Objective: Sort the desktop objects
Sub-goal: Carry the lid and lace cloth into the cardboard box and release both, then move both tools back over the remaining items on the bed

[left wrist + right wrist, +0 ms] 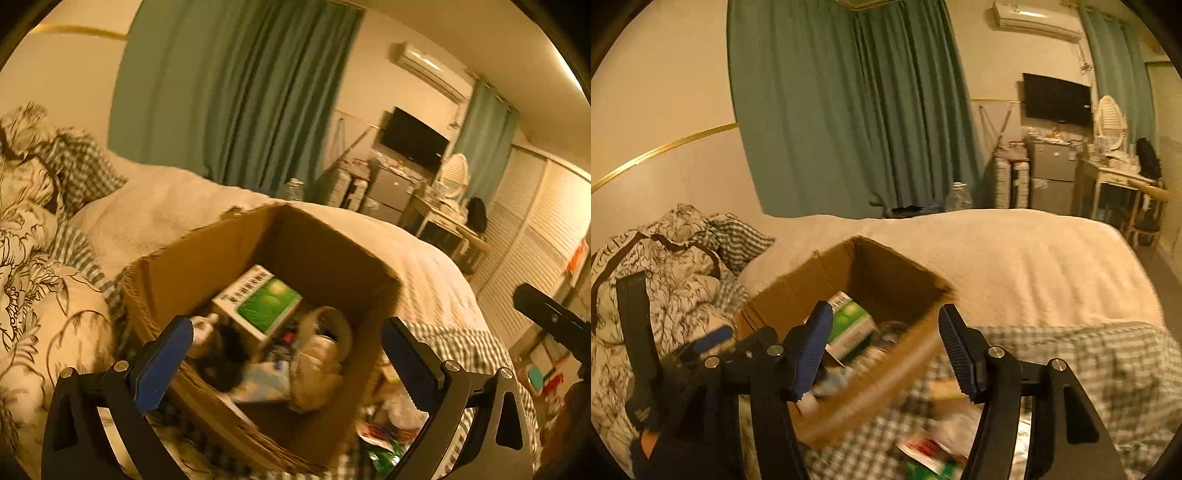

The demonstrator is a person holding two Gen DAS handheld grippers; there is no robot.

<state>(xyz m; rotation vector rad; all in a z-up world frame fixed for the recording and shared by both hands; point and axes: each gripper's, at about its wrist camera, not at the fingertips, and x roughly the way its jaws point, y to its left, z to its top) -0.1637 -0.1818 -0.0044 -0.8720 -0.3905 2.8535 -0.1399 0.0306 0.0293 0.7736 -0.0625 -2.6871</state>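
Note:
An open cardboard box (pixel 207 258) stands on the bed and holds several objects, among them a green and white carton (pixel 260 301) and a beige roll-like item (pixel 321 347). My left gripper (pixel 286 352) is open and empty, its blue pads (pixel 164 363) spread over the box's near rim. In the right wrist view the same box (pixel 827 266) with the carton (pixel 849 325) lies ahead and left. My right gripper (pixel 882 347) is open and empty above the box's near right rim. The left gripper also shows at the lower left of that view, its opening hidden.
Loose packets (pixel 384 432) lie on a checked cloth (pixel 1071 354) right of the box. A cream blanket (pixel 1015 254) covers the bed behind. Floral bedding (pixel 33 295) piles up at the left. Green curtains, a fridge and a dressing table stand beyond the bed.

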